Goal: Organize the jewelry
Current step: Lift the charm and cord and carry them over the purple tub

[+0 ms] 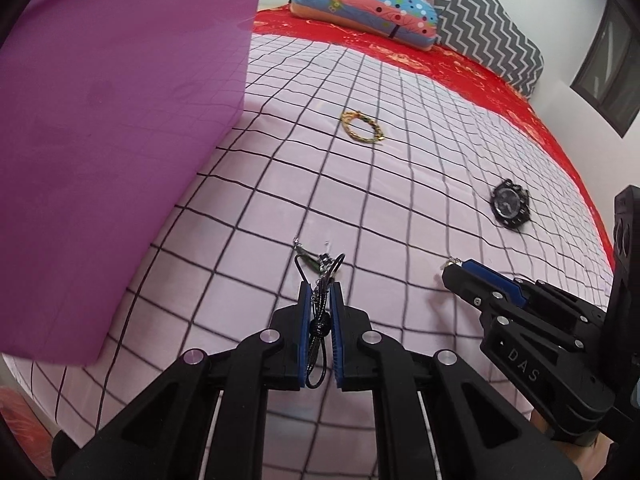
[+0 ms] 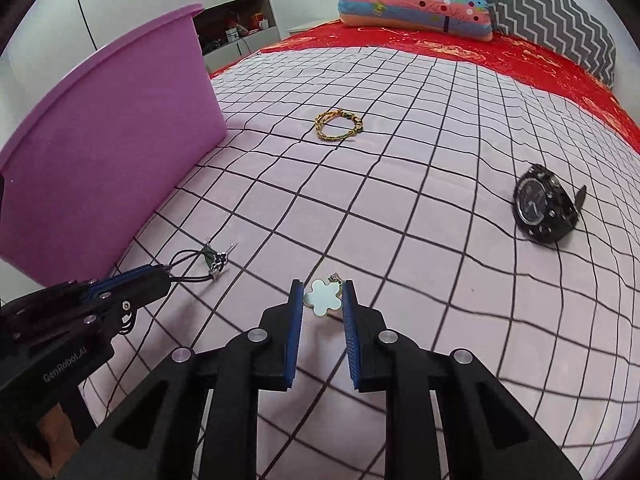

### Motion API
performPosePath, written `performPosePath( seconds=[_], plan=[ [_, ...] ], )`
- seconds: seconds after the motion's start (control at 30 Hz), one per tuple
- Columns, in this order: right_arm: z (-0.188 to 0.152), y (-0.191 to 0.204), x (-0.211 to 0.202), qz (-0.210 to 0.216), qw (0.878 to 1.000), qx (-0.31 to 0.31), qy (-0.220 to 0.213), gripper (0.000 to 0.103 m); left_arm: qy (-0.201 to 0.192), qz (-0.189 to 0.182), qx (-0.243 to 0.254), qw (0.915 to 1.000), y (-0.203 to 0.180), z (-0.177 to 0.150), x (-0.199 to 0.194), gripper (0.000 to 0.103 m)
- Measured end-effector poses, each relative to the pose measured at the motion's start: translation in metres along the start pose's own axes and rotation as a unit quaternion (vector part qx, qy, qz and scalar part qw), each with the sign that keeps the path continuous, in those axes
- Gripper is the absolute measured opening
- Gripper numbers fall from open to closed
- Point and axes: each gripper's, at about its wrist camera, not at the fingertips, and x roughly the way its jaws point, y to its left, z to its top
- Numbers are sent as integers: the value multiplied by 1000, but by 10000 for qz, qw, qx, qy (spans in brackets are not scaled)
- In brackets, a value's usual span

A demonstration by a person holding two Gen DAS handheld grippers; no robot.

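Both tongs are pinching jewelry just above the bed (image 2: 440,160), the left tongs (image 1: 320,300) a black cord necklace (image 1: 320,320), the right tongs (image 2: 322,300) a white flower pendant (image 2: 322,298), while bracelet (image 2: 338,124) and watch (image 2: 544,208) lie unsorted beside the purple bin (image 2: 120,140).

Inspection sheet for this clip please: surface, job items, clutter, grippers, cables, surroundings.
Surface: pink checked bedspread over a red sheet.
Job's things: purple tub at left; braided bracelet and black watch lying loose; cord necklace and flower pendant in the jaws.
Clutter: nothing seen.
Grippers: left gripper shut on the cord necklace; right gripper shut on the flower pendant by its edges.
Cables: nothing seen.
Surroundings: folded bedding, chevron headboard, white cupboards, window.
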Motion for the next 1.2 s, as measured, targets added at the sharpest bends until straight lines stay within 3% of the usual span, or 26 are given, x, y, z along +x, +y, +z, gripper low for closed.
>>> performPosePath(
  seconds=[0.3, 0.63, 0.97, 1.2],
  plan=[
    [-10, 2, -43, -27, 9997, 120, -193, 19, -203, -143, 204, 9995, -17, -4, -41, 10],
    [3, 14, -103, -55, 9974, 26, -722, 19, -781, -266, 411, 9957, -27, 16, -109, 10],
    [55, 66, -154, 224, 9901, -381, -1334, 19, -1418, -188, 499, 9885, -14, 61, -175, 10],
    [96, 118, -160, 559, 9839, -715, -1539, 19, -1814, 162, 343, 9827, 22, 90, -209, 10]
  ],
)
